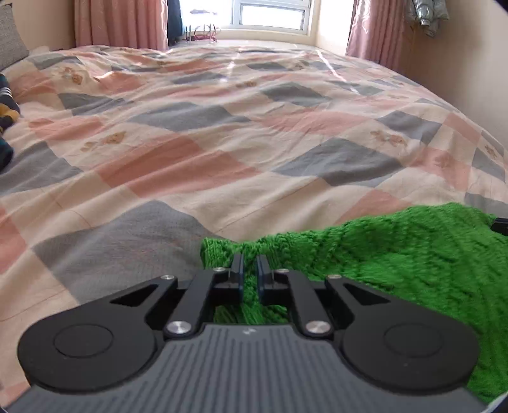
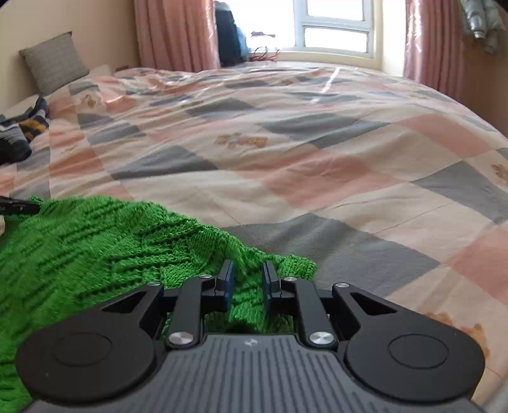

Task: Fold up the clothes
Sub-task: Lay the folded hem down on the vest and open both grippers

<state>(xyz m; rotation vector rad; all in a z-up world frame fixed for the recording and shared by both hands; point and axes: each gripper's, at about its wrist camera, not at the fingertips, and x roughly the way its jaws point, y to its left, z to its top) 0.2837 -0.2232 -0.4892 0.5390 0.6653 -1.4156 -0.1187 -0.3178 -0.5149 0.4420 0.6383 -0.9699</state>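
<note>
Left wrist view: left gripper nearest the lens, fingers pinched on a bunch of bright green knit sweater, knit filling the narrow gap between the blue pads. Sweater spreads away to the right of this gripper, over the near edge of the bed. Small dark part at the far right of this view, touching the knit — probably the other gripper's tip.

Right wrist view: right gripper, fingers likewise closed on green knit, a ridge of it squeezed up between the pads. Here the sweater runs off to the left; a dark finger tip shows at its far left end. So each gripper holds one end of the same sweater edge, fabric slack between them.

Beyond the sweater: checked quilt in pink, grey and cream, wrinkled, covering the whole bed. Toward the far left corner, a dark striped garment lies crumpled, well apart from the sweater, with a grey cushion against the wall behind it. Pink curtains and a bright window past the far edge.

Judgement: the step in hand is a two-point hold on the sweater edge, either to spread it flat or to start a fold. Next move calls for both grippers travelling together, keeping the edge taut, and laying it out on the open quilt ahead. Loose knit may stretch or sag in the middle.
</note>
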